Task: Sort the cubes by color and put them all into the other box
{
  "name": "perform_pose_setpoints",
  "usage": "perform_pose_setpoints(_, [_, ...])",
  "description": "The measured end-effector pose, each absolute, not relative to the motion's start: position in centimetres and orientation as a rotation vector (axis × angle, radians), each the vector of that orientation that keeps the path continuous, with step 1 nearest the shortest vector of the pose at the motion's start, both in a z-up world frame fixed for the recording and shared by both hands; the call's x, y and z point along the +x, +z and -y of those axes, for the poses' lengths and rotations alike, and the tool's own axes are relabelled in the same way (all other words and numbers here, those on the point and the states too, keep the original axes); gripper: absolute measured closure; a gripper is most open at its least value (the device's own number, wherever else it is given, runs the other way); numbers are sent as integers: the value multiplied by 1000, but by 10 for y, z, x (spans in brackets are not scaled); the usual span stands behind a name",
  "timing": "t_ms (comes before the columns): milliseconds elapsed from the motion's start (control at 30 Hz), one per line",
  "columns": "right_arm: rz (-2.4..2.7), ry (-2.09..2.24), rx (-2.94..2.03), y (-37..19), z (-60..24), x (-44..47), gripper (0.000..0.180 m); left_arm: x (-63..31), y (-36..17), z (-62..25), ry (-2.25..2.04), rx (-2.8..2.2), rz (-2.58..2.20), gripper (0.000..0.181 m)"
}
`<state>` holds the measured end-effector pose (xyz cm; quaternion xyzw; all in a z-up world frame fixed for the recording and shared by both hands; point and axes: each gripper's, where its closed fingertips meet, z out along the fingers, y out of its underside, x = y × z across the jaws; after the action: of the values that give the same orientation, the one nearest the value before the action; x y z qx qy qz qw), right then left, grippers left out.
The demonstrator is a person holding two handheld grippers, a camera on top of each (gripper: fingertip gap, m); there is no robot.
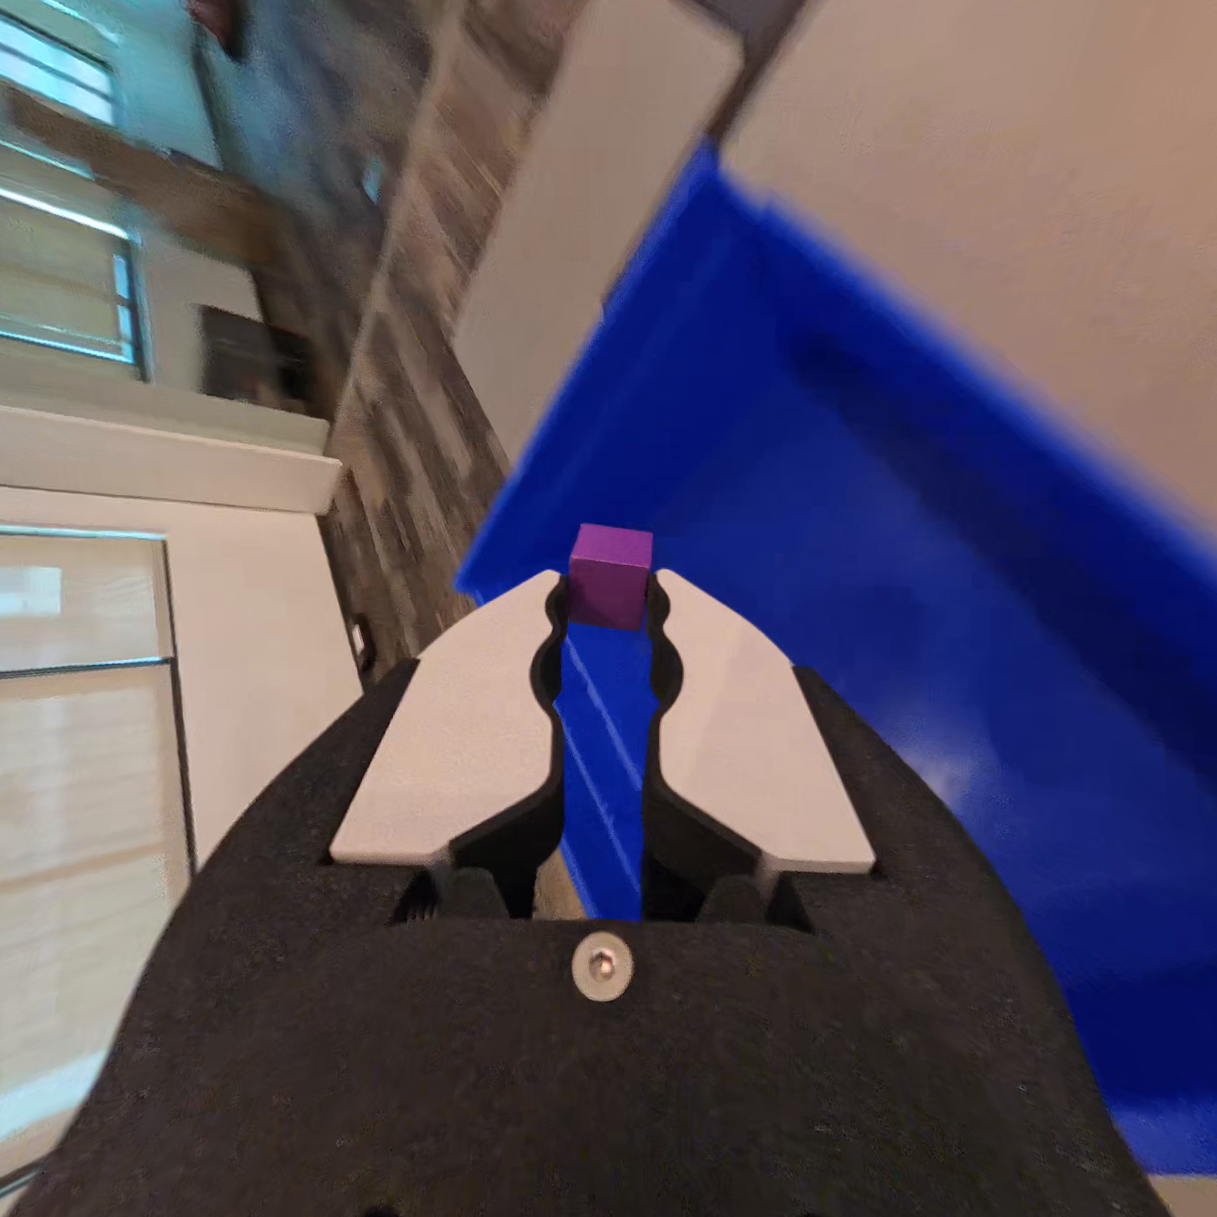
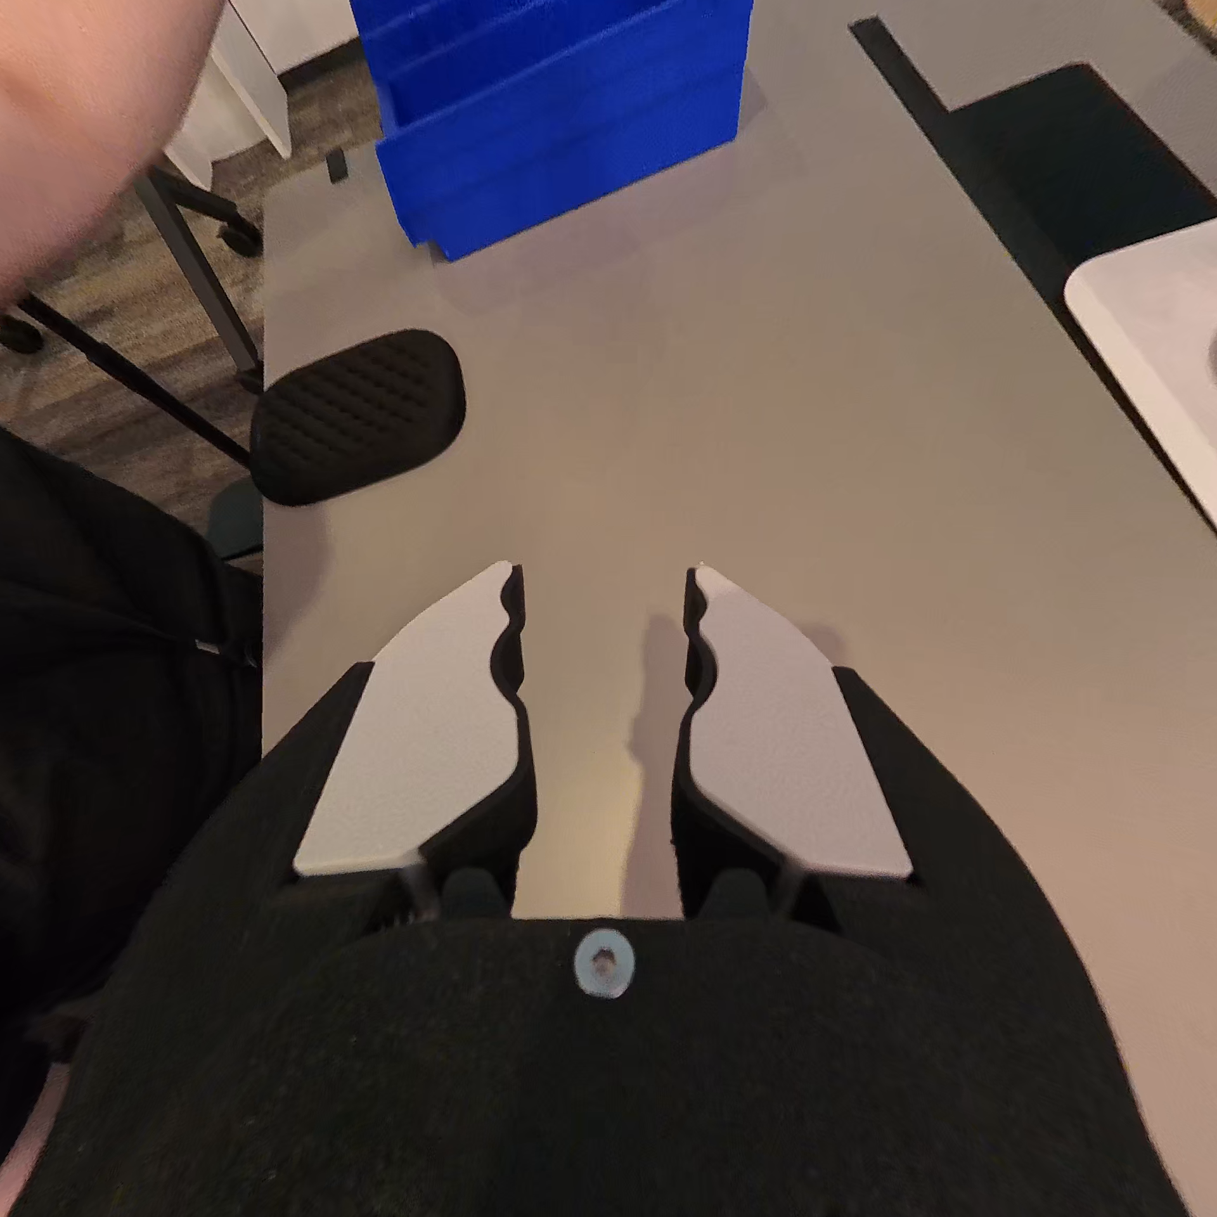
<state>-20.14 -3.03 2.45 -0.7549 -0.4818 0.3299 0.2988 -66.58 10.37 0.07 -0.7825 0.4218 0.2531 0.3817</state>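
Left gripper [image 1: 609, 579]: jaws drawn close, clamped on a purple cube [image 1: 609, 576] held at the very fingertips, one white finger [image 1: 461, 718] touching each side of it; most of the cube stands clear above and ahead of the tips. Blue box [image 1: 856, 527]: directly behind and below the cube in the left wrist view, tilted in frame and blurred; its near corner lies just left of the left gripper's tips, and its wall shows through the narrow gap between the fingers. Whether the cube is over the box's inside or its outer wall cannot be told. Left of the blue box: patterned floor [image 1: 408, 395] and pale cabinets, blurred. Right gripper [image 2: 604, 576]: jaws well apart, holding nothing, hanging over bare grey table [image 2: 757, 408]. In the right wrist view the blue box [image 2: 560, 118] stands far ahead of the right gripper, well apart, near the table's left edge, with an inner divider visible. Between box and right gripper: open tabletop. Black ribbed pad [image 2: 359, 415]: nearer than the box, overhanging the table's left edge. White object [image 2: 1159, 355]: far right of the box, beyond a dark gap.
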Motion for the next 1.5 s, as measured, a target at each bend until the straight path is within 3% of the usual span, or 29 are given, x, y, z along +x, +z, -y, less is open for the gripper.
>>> perform_pose_setpoints(200, [1201, 1021, -1873, 45, 26, -220, 134, -518, 56, -95, 498, -1720, -1037, 158])
perform_pose_setpoints(433, [1030, 1189, -1844, 57, 16, -214, 135, -346, 76, -69, 114, -1504, -1126, 159])
perform_pose_setpoints(667, [893, 1445, -1775, 77, 14, -202, 132, -242, 87, -37, -144, -1339, -1248, 159])
perform_pose_setpoints(833, [848, 1624, -1638, 100, 22, -204, 133, -210, 88, -14, -316, -1216, -1288, 159])
perform_pose_setpoints(1000, [778, 1640, -1705, 90, 11, -210, 127, -206, 77, 1, -399, -1125, -1306, 159])
perform_pose_setpoints(1500, [794, 1937, -1637, 89, 24, -221, 154, -204, 85, 21, -533, -1033, -1297, 159])
